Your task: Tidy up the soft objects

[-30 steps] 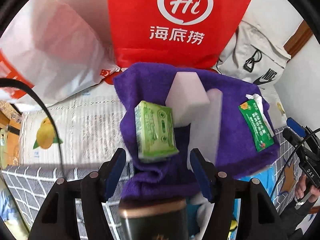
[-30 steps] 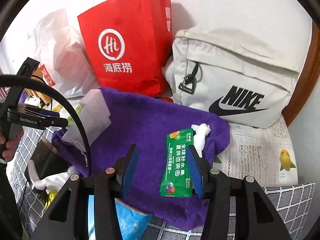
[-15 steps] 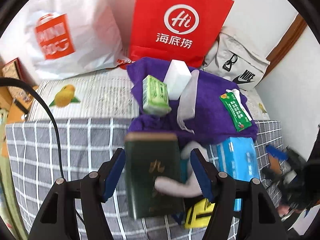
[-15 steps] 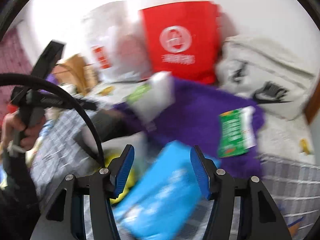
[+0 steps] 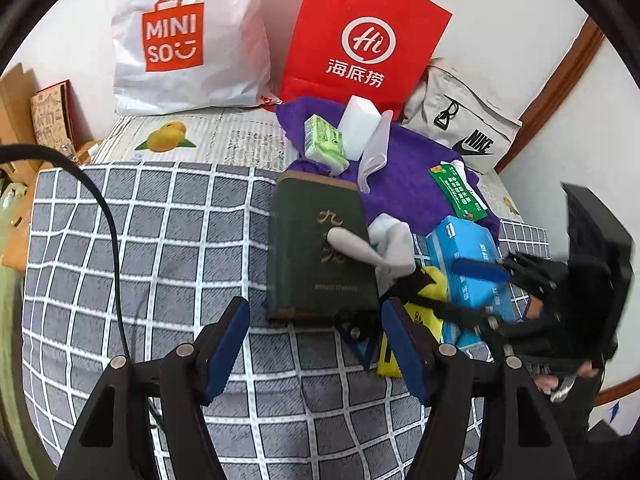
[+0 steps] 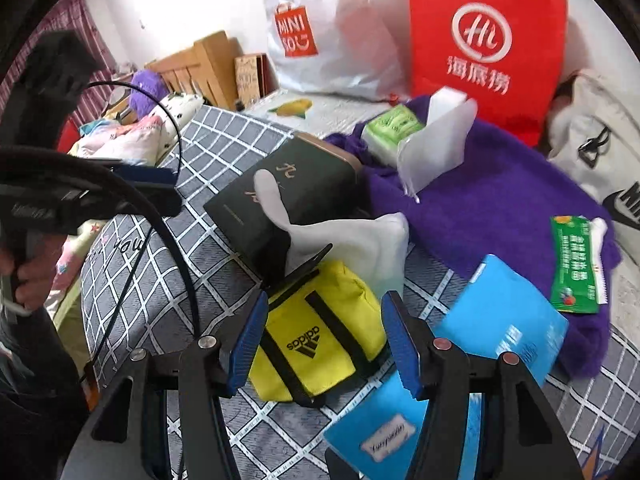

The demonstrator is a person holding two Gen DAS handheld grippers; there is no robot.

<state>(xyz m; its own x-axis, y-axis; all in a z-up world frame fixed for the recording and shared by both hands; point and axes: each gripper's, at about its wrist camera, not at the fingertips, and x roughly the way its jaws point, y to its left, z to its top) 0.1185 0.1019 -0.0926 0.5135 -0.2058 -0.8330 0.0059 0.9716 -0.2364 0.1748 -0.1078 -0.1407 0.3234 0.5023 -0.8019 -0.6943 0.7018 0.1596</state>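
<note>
Left gripper [image 5: 316,332]: fingers spread wide, nothing held or touched; the grey checked bed cover [image 5: 160,240] is seen between them, with the dark green book [image 5: 316,240] just beyond at 12 o'clock. Right gripper [image 6: 322,340]: fingers spread, nothing pinched; the yellow adidas pouch [image 6: 320,336] is framed between them, contact cannot be told. A white sock [image 6: 344,240] is draped over the book and pouch. The blue tissue pack [image 6: 504,324] lies at 3 o'clock of the pouch. On the purple towel [image 6: 500,192] at 1 o'clock: green tissue packet [image 6: 394,130] and green sachet [image 6: 574,264].
</note>
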